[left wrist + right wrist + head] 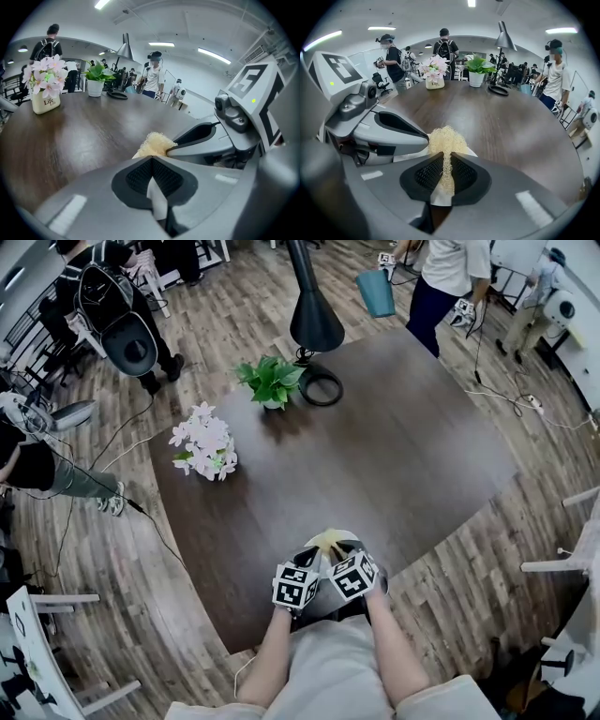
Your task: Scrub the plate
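Pinching the thin white plate (157, 197), the left gripper (152, 159) is closed; the right gripper (446, 157) clamps a frizzy yellow scrubber (445, 139) over the dark wood-grain table (506, 122); people (557, 79) stand beyond.

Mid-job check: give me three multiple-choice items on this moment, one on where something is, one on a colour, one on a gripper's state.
1. Where are the left gripper and right gripper working?
A. at the table's near edge
B. at its far edge
C. over the floor

2. What colour is the scrubber?
A. blue
B. pale yellow
C. black

3. The right gripper's jaws are:
A. wide apart, empty
B. shut on the scrubber
C. shut on a cloth

Key:
1 A: the head view shows both at the edge nearest the person.
2 B: its fibres look pale yellow in both gripper views.
3 B: the pads pinch the scrubber, while the left gripper clamps the plate.
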